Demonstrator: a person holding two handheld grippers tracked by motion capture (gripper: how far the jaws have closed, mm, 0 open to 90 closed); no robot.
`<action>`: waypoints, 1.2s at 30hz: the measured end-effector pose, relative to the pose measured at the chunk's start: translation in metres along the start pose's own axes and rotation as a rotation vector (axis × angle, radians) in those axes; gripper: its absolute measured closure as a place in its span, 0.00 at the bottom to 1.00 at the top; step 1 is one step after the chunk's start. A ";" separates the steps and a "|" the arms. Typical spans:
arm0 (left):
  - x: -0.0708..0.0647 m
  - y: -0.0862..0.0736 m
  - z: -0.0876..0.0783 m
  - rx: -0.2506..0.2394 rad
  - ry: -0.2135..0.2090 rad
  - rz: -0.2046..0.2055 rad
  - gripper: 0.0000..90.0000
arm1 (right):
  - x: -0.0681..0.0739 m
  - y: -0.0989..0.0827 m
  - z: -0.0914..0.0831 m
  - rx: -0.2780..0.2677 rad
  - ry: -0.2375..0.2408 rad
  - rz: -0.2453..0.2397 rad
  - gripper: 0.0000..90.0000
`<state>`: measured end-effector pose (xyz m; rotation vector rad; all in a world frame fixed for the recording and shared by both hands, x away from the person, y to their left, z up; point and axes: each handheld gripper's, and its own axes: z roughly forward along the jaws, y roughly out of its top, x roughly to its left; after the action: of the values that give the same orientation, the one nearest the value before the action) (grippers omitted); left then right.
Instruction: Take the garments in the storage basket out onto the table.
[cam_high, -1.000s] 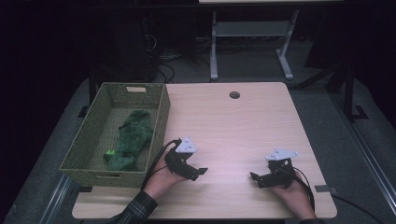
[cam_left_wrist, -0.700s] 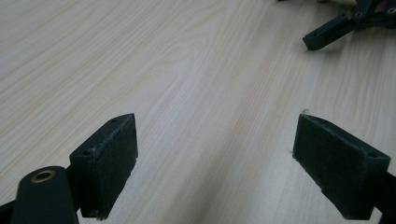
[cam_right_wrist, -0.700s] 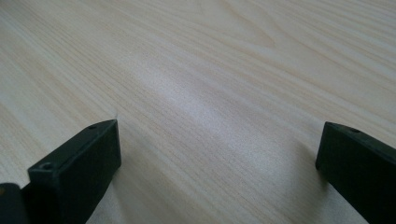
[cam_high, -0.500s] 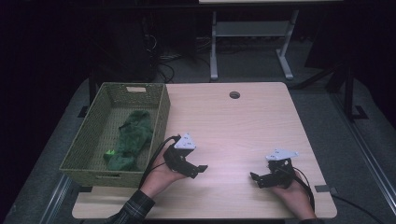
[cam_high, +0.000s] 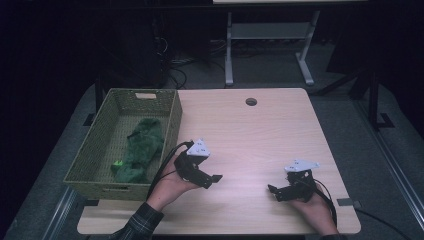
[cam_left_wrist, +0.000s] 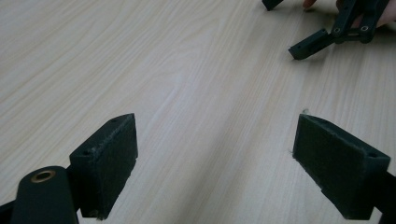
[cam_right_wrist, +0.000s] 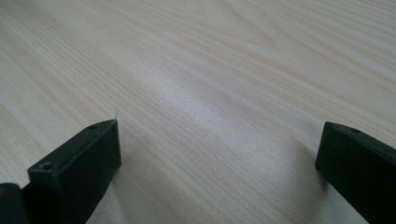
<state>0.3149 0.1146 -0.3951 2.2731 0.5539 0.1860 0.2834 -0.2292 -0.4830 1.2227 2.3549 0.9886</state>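
Two grippers are in our hands, low over the wooden table (cam_high: 260, 135). Our left gripper (cam_high: 214, 181) has its jaws spread wide apart, and nothing sits between them. In the left gripper view we see bare wood in the gap between its two black pads (cam_left_wrist: 109, 161). Our right gripper (cam_high: 272, 191) is spread wide too, and it holds nothing. In the right gripper view its pads (cam_right_wrist: 79, 163) stand far apart with plain wood between them.

Both grippers point toward each other, with a stretch of bare table between their tips. From the left gripper view, the right gripper's jaw tips show farther off at the top right corner.

Just beside our left gripper, on its outer side, stands a green woven basket (cam_high: 172, 120). Our left gripper is near the basket's wall, but we cannot tell if its cable touches it. Inside the basket lies a dark green soft cloth (cam_high: 142, 147), bunched up, with a small bright green spot near its closer end. The cloth is well apart from our right gripper.

Farther ahead of both grippers, near the table's far edge, is a small round hole (cam_high: 251, 101).
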 end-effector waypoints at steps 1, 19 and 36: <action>0.001 0.001 -0.002 0.000 -0.001 0.007 0.15 | 0.000 0.000 0.000 0.000 0.000 0.000 0.00; 0.015 0.015 -0.024 -0.004 0.004 0.001 0.15 | 0.000 0.000 0.000 0.000 0.000 0.000 0.00; 0.043 0.017 -0.057 -0.001 0.048 -0.029 0.16 | 0.000 0.000 0.000 0.000 0.000 -0.001 0.00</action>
<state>0.3420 0.1614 -0.3448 2.2631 0.6110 0.2267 0.2834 -0.2293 -0.4830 1.2216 2.3553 0.9874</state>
